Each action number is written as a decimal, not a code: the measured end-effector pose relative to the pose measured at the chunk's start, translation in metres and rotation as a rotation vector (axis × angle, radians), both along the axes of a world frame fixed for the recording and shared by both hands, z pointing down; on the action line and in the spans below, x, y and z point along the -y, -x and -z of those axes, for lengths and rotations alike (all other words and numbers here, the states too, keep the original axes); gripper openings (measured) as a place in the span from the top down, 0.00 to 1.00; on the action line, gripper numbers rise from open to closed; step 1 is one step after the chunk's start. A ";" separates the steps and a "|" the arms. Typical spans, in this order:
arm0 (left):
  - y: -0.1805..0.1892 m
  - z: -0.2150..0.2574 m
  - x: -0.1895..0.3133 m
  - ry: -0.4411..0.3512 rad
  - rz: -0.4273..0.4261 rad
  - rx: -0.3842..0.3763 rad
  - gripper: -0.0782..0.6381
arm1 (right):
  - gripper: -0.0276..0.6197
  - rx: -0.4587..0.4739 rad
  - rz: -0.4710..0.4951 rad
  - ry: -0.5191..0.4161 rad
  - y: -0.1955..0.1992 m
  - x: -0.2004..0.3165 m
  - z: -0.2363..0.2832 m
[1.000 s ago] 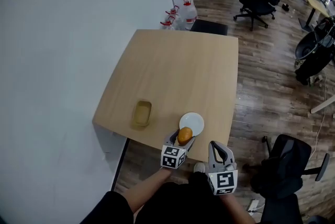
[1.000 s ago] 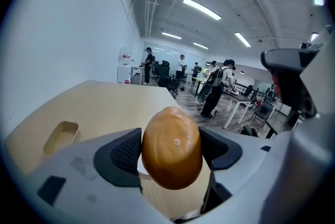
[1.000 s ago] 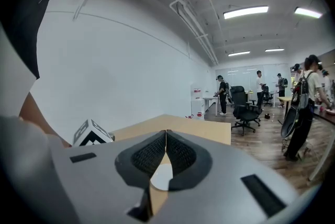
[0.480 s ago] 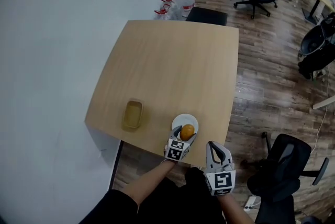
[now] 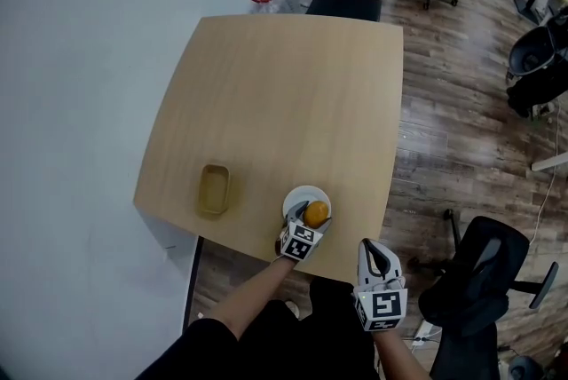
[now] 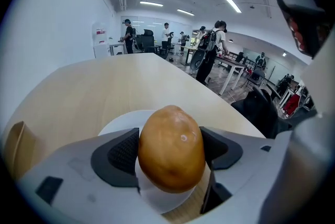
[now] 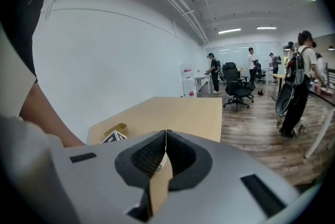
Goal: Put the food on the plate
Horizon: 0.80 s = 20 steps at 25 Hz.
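Food: a rounded, orange-brown piece (image 6: 170, 147) with a smooth, slightly glossy skin, egg-like in shape; we cannot tell exactly what kind it is.
Where it is: in the left gripper (image 5: 314, 217), directly over the white plate (image 5: 297, 196) at the near edge of the surface (image 5: 284, 94). We cannot tell whether its underside touches the plate.
How we expect it to handle: light, we judge, and firm enough to keep its shape in the jaws, since we see no dent. The smooth curved skin could slip or roll, so once let go it may wander on the plate.
Where to hold: across its widest middle, one pad on each flank, which is how we have it now.
Left jaws: parted to the width of the food and pressed on both its sides; the textured pads meet it near mid-height.
Right jaws: the right gripper (image 7: 166, 155) has its pads pressed together with nothing between them; it hangs off the surface's near edge, beside the person's body.
Other: a tan container (image 5: 213, 189) sits to the left, well apart from the plate.
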<state>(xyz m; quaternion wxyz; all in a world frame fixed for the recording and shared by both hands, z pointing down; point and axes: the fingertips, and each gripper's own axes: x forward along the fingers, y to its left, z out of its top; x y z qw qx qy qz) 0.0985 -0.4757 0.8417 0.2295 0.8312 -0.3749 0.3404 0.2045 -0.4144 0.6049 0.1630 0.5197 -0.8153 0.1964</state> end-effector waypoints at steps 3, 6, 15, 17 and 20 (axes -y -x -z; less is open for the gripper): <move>0.000 -0.005 0.003 0.022 0.028 -0.017 0.42 | 0.86 -0.002 -0.006 0.019 0.000 -0.003 -0.007; 0.003 -0.005 0.001 0.042 0.041 -0.037 0.42 | 0.86 -0.012 0.016 0.008 0.006 -0.006 -0.003; 0.014 0.039 -0.009 -0.023 0.044 -0.092 0.41 | 0.86 -0.038 0.005 -0.031 0.015 -0.027 0.017; 0.017 0.050 -0.016 -0.049 0.045 -0.111 0.41 | 0.86 -0.044 -0.001 -0.046 0.019 -0.037 0.023; 0.024 0.074 -0.032 -0.091 0.061 -0.156 0.41 | 0.86 -0.049 -0.016 -0.073 0.024 -0.051 0.034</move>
